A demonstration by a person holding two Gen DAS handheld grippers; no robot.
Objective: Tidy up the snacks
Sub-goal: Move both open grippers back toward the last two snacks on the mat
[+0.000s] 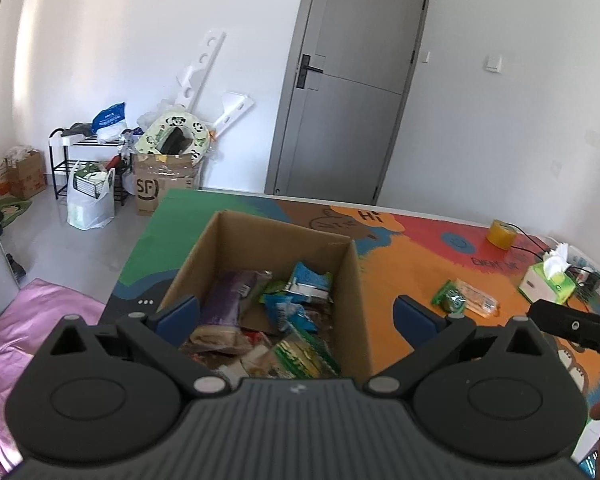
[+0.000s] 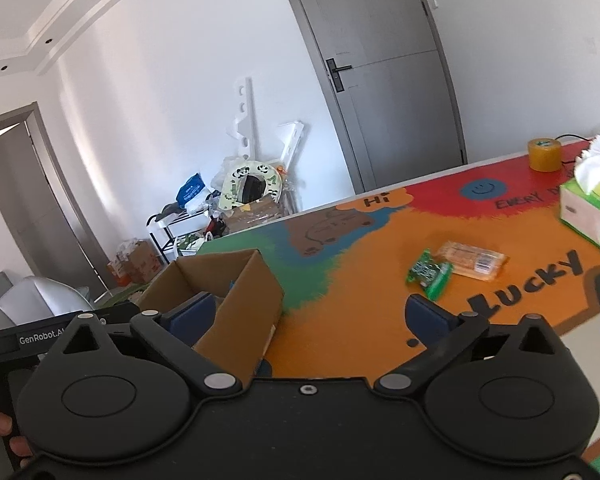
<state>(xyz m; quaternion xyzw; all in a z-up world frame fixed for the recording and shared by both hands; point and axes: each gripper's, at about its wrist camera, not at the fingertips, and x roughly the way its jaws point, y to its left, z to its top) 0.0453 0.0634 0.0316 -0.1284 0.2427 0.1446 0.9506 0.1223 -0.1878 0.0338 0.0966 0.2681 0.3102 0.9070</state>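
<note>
Snacks (image 1: 284,312) fill box (image 1: 352,280) on table (image 2: 360,300) lettered "Hi", "LUCKY"; two packets (image 2: 456,264) lie loose beside it. "SF" carton (image 1: 160,192) on floor. Left gripper (image 1: 296,312), marked "GenRobot", and right gripper (image 2: 308,316): fingers spread, empty.

You face white walls (image 1: 140,40), a grey door (image 1: 348,80), a shelf (image 1: 66,160) and grey floor (image 1: 80,248).

both the left gripper (image 1: 296,312) and right gripper (image 2: 308,314) stand wide, fingers apparently empty.
</note>
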